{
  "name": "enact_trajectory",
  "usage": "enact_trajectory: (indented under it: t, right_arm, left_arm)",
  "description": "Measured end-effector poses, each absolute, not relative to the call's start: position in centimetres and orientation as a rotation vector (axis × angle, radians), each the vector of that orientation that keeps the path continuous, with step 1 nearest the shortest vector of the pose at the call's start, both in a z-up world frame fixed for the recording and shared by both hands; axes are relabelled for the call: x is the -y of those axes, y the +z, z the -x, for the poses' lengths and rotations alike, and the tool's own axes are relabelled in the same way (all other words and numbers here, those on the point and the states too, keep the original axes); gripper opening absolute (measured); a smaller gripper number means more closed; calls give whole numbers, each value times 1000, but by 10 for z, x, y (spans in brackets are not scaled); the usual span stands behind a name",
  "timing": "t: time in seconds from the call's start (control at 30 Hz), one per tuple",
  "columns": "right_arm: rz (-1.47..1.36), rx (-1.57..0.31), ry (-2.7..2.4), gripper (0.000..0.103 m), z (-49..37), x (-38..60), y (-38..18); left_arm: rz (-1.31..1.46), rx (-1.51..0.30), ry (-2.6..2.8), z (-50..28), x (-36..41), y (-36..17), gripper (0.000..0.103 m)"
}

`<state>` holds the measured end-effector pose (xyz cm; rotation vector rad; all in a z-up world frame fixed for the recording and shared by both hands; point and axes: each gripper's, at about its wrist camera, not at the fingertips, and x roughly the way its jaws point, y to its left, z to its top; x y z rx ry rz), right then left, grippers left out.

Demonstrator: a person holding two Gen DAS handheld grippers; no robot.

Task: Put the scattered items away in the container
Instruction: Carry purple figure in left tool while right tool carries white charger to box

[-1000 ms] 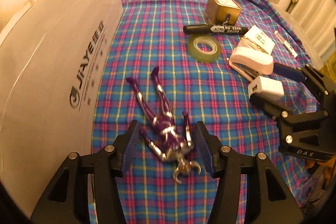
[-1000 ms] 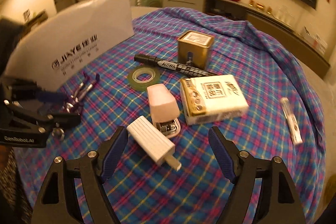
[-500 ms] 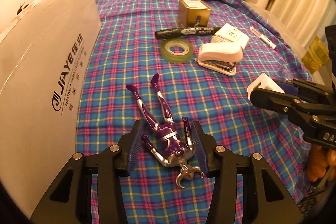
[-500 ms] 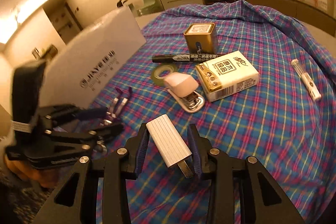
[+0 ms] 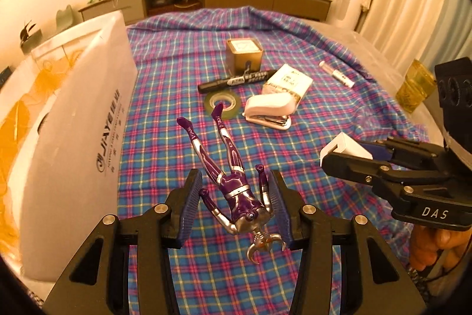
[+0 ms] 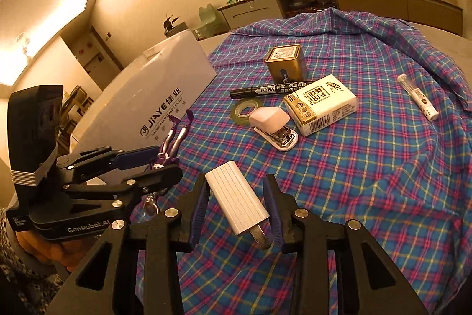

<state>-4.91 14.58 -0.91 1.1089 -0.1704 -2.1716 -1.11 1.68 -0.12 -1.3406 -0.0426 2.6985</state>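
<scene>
1. The left gripper is closed partway on a purple and silver toy figure. Its pads press the figure's arms and shoulders; the head points back toward the camera and the legs stick out toward the far side. The figure looks lifted clear of the checked cloth.
2. The right gripper is closed narrower, on a white plug adapter. The pads sit against its long ribbed sides and the metal prongs point back toward the camera. It too looks clear of the cloth.
3. The container is the big white box at the left edge of the cloth, just beside the left gripper. Its open top shows something yellow inside, but what that is I cannot tell.
4. Judged from this, two items are in hand and not yet in the box, so the task is at an early or middle stage.
5. Still lying on the cloth, toward the far middle and right:
   - a gold tin, farthest away
   - a black marker, just in front of the tin
   - a roll of tape
   - a white stapler, just right of the tape
   - a tissue pack, touching the stapler's far side
   - a small white tube, well apart at the far right
</scene>
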Motion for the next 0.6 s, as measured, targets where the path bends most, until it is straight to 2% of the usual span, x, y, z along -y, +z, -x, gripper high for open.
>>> enact_trajectory:
  t: [0.6]
  right_arm:
    - [-1072,121,-2180,39,2,-121,27]
  left_arm:
    - [1124,162,2728,-41,6,50,48]
